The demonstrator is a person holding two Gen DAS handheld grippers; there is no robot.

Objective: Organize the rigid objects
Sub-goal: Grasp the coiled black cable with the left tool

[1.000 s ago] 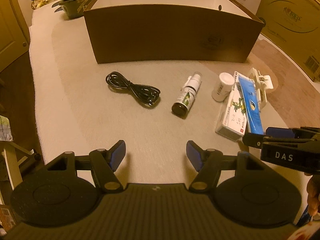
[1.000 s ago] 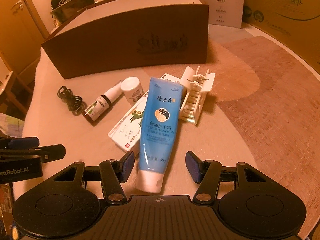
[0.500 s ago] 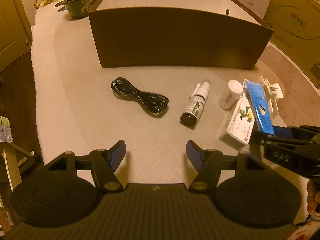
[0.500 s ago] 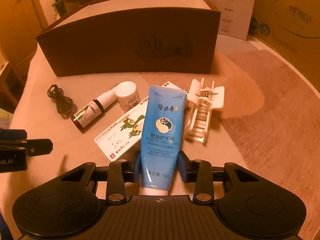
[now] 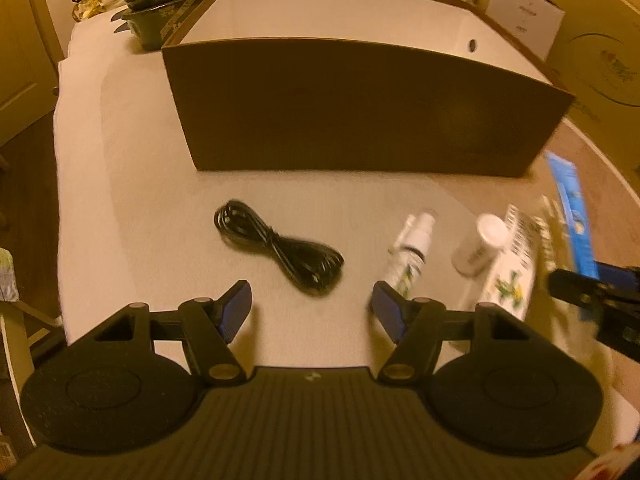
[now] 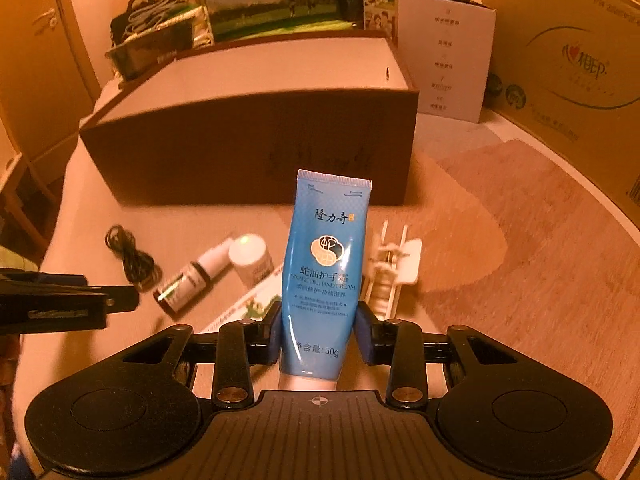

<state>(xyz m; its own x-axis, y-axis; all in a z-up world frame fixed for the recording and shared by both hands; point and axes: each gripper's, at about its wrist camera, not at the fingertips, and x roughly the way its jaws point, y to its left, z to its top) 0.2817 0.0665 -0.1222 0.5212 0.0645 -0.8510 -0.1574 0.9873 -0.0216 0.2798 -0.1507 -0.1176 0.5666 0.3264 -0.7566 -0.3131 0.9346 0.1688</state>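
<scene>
- Right now your right gripper (image 6: 318,336) is clamped on the lower part of the blue hand cream tube (image 6: 326,264), crimped end up and clear of the table.
- Your left gripper (image 5: 311,306) stands wide apart with nothing between its pads, over bare cloth just short of the black cable (image 5: 280,250).
- Below the tube lie the spray bottle (image 6: 192,280), white jar (image 6: 250,258), flat carton (image 6: 248,306) and white clip rack (image 6: 390,274), packed close together.
- Beyond them the brown box (image 6: 256,136) stands open-topped, its near wall upright, with a free strip of table (image 5: 132,216) before it.
</scene>
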